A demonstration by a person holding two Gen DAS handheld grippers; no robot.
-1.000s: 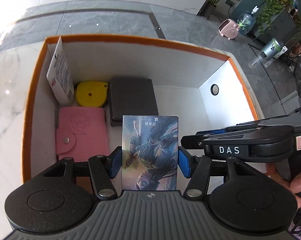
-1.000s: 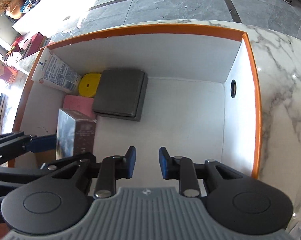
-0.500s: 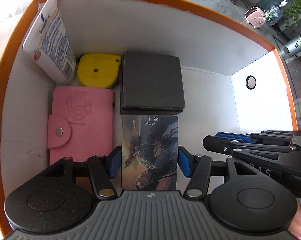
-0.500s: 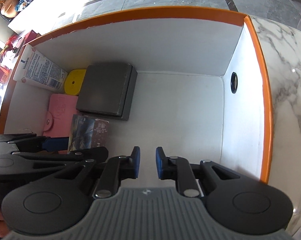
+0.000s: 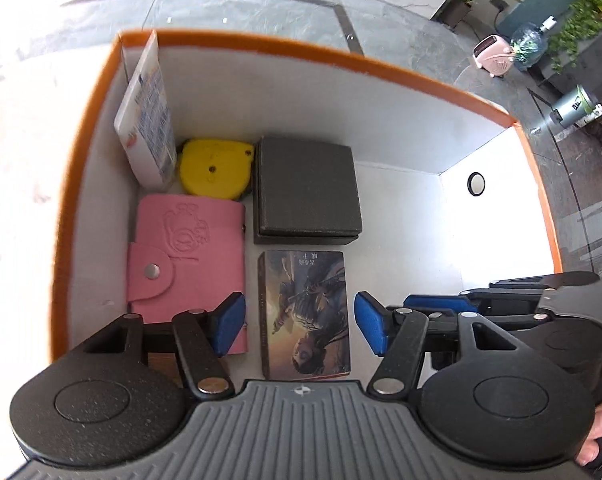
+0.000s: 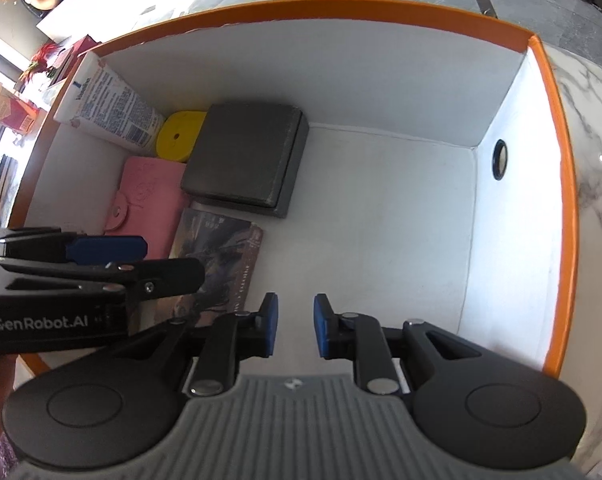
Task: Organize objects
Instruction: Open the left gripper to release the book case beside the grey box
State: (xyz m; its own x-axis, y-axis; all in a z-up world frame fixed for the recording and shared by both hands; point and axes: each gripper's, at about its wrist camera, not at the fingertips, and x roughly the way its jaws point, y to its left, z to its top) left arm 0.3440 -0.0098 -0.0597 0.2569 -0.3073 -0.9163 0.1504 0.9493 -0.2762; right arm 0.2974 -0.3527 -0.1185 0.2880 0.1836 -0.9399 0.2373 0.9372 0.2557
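**Operator:** Left wrist view first. I have the left hand-held gripper over the orange-rimmed box, pointing steeply down. Its jaws are opening, and the blue pads stand clear of the illustrated card box on both sides, so nothing is gripped. That card box lies flat on the white floor of the orange-rimmed box, directly between and beneath my fingers, its long axis running along my line of sight.

**Colleague:** How does it sit against the dark grey case?

**Operator:** Its far end is just short of the dark grey case. Left of that case are the yellow tape measure and the upright white tube; the pink card wallet lies left and nearer, just beside the card box.

**Colleague:** And the other camera?

**Operator:** Right wrist view: the right hand-held gripper holds nothing, jaws narrow and opening slightly, over bare floor to the right of the grey case. From here the card box lies down-left, under the left tool.

**Colleague:** So which hand owns it?

**Operator:** The left is plainly nearer. I judge the placement done, so the coming move is a straight lift away, keeping the pads off the card box's long edges.
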